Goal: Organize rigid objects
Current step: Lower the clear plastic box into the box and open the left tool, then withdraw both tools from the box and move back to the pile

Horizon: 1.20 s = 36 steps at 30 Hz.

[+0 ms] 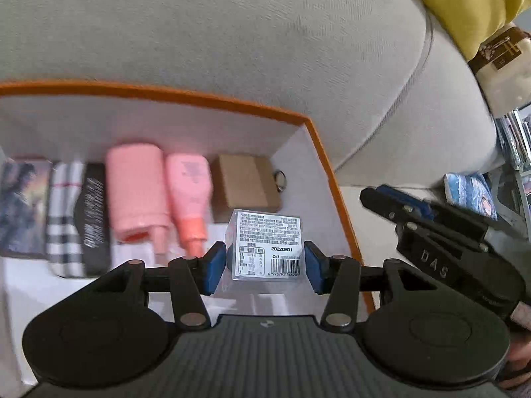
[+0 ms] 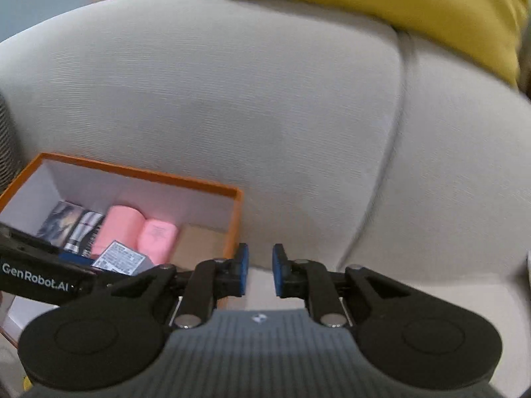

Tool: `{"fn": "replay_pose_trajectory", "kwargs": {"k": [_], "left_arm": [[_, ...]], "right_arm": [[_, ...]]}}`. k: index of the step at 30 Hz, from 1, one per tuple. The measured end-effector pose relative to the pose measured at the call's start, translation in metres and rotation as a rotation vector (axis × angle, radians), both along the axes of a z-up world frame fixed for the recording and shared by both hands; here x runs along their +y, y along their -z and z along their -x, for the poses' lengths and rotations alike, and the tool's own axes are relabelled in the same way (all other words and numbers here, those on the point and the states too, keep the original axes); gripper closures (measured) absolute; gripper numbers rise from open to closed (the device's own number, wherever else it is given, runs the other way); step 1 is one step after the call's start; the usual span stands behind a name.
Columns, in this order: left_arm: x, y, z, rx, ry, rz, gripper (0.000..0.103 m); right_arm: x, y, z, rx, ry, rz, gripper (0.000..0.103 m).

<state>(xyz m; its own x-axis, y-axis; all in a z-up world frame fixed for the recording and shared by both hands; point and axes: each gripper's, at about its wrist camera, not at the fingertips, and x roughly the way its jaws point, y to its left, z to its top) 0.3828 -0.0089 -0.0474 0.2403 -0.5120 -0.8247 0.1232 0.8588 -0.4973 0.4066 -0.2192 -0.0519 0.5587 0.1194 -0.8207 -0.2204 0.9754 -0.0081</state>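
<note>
Packaging of the small clear box [image 1: 265, 243] looks rigid, light and smooth, so it may slip; flat opposite side faces are the best hold. Left gripper [image 1: 265, 267] is clamped on those faces, pads pressing both sides, label facing the camera. Held above the orange box [image 1: 318, 152], near its right wall. Right gripper [image 2: 260, 270] stands narrowly apart, empty, outside that wall.

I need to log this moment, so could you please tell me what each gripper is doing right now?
Left gripper: closed on a small clear box above the orange box.
Right gripper: slightly open, holding nothing.
</note>
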Motion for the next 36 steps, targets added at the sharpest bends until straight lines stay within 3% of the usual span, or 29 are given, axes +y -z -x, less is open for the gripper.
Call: {"fn": "replay_pose_trajectory", "kwargs": {"k": [3,7,12,16,20,25,29,36], "left_arm": [[-0.015,0.013,-0.006,0.037,0.001,-0.021,0.046],[-0.027,0.027,-0.015,0.076,-0.004,-0.054,0.046],[-0.035,0.039,-0.022,0.102,-0.025,-0.082,0.046],[-0.04,0.041,-0.022,0.085,-0.038,-0.094,0.046],[-0.04,0.044,-0.027,0.095,-0.046,-0.098,0.039],[-0.033,0.034,-0.024,0.091,0.01,-0.097,0.036],[-0.027,0.025,-0.014,0.09,0.072,-0.108,0.046],[-0.037,0.028,-0.007,0.022,0.147,-0.145,0.072]], "right_arm": [[-0.005,0.008,0.002,0.024,0.02,-0.034,0.086],[-0.011,0.013,0.003,0.029,0.03,-0.069,0.077],[-0.007,0.018,0.002,0.034,0.014,-0.078,0.075],[-0.01,0.02,0.003,0.036,0.021,-0.085,0.074],[-0.017,0.015,0.007,0.044,0.026,-0.087,0.073],[-0.013,0.02,0.01,0.052,0.017,-0.087,0.073],[-0.014,0.02,0.012,0.057,0.023,-0.078,0.073],[-0.012,0.022,0.016,0.065,0.038,-0.076,0.073]]}}
